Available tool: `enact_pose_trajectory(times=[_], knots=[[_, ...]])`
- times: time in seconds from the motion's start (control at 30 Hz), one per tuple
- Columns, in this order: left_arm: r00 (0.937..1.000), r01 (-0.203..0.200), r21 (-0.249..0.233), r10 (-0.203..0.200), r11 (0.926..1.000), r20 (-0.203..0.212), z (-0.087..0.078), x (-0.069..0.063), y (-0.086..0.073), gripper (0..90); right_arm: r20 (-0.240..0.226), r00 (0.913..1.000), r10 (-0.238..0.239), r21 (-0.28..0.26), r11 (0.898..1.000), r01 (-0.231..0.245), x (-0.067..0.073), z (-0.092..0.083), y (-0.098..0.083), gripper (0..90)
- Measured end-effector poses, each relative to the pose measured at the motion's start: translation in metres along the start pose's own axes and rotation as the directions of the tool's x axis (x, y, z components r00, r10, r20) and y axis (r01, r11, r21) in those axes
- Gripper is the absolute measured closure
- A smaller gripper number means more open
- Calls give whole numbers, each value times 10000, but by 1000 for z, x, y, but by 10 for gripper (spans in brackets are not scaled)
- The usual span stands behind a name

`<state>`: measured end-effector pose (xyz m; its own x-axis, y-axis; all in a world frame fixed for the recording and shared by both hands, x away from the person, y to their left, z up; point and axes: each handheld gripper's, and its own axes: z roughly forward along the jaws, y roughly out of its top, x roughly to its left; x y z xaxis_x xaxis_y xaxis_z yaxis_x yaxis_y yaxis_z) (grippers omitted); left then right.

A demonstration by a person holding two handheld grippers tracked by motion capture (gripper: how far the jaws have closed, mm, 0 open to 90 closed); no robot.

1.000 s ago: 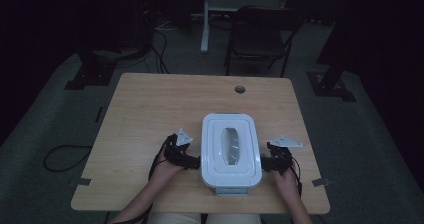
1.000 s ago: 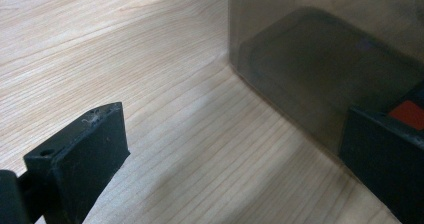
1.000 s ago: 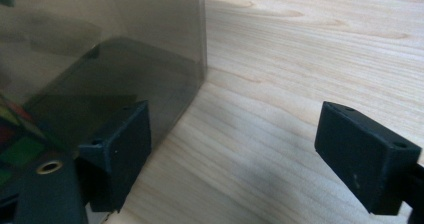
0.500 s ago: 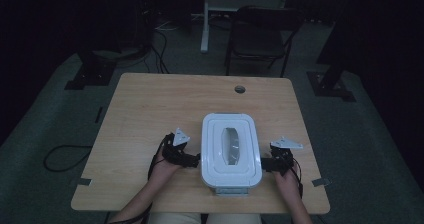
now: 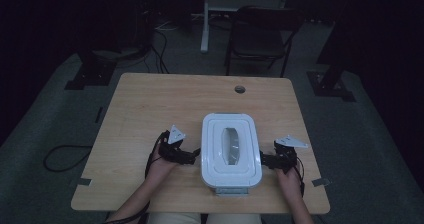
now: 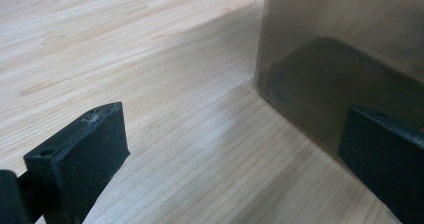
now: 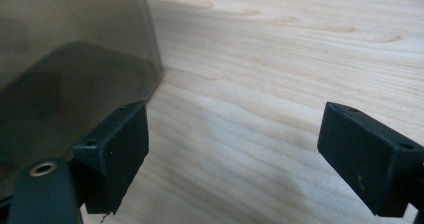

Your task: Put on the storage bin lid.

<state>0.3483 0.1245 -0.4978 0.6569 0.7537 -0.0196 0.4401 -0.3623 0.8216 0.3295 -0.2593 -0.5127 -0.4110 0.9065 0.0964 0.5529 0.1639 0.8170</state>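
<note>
Left tongs [image 5: 196, 156], right tongs [image 5: 264, 159] level, agape, flanking box [image 5: 230, 149].

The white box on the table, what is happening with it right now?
A person sits at the wooden table with a gripper in each hand, one on each side of the white-lidded box near the front edge. The left gripper and the right gripper both point at the box's smoky see-through walls. Both are open with nothing between the jaws. The right gripper's jaws have just been opening. The box rests flat on the table, lid on, so nothing is lifted at this moment.
</note>
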Motion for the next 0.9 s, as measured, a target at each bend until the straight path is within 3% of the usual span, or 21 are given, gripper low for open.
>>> enact_pose_trajectory(times=[0.23,0.47,0.9], knots=[[10000,65,-196,-66,9998,-47,-5,5,2,5,25,9996,279,-186,9994,-279,-4,-3,2,130],[9997,150,-159,-153,9998,-213,-11,13,1,5,227,9994,243,-114,9996,-240,-9,-8,1,129],[9971,525,-89,-529,9986,-554,-26,32,-10,5,1080,9930,472,-178,9988,-455,-24,-22,-10,126]])
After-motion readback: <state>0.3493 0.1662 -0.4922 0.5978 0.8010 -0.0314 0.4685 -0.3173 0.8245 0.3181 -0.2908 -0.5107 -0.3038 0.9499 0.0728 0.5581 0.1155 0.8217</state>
